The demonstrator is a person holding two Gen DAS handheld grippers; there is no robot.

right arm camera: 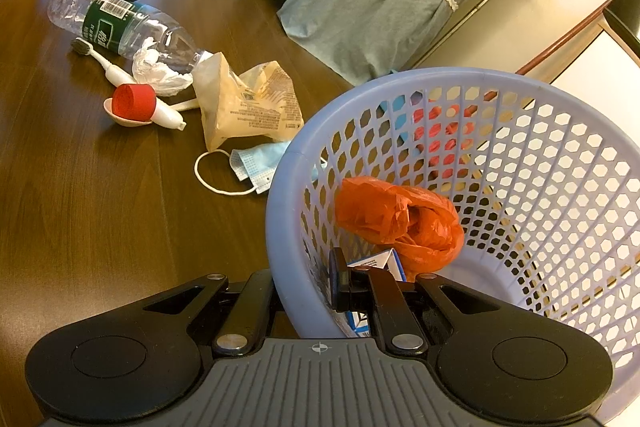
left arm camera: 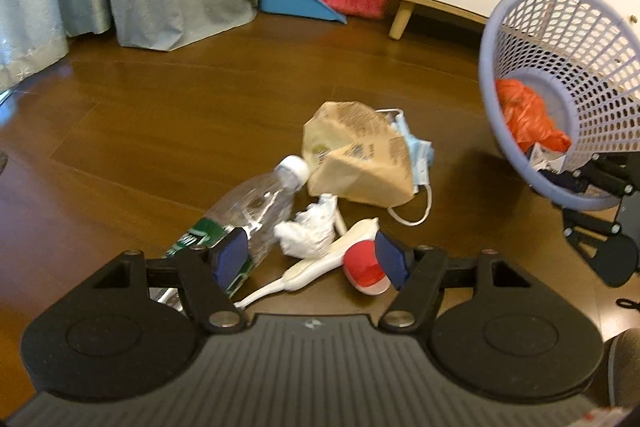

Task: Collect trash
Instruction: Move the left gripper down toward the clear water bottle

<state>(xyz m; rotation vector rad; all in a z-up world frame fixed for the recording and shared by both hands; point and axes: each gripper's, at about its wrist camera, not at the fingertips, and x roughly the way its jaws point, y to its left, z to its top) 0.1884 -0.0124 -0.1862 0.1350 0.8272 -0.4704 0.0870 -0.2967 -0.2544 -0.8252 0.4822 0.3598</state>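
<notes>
Blue soft pads on the left gripper (left arm camera: 312,257) stand wide apart, low over the crumpled white tissue (left arm camera: 308,229), a white toothbrush (left arm camera: 316,261) and a round red cap (left arm camera: 366,269). The right gripper (right arm camera: 340,287) pinches the rim of the holey purple plastic basket (right arm camera: 460,83), tipped toward the pile, with an orange plastic bag (right arm camera: 400,223) inside. I think the pick-up step is on: next the left jaws must drop and close on the soft tissue, beside the clear plastic bottle (left arm camera: 248,211) and crinkly brown paper bag (left arm camera: 356,155).
</notes>
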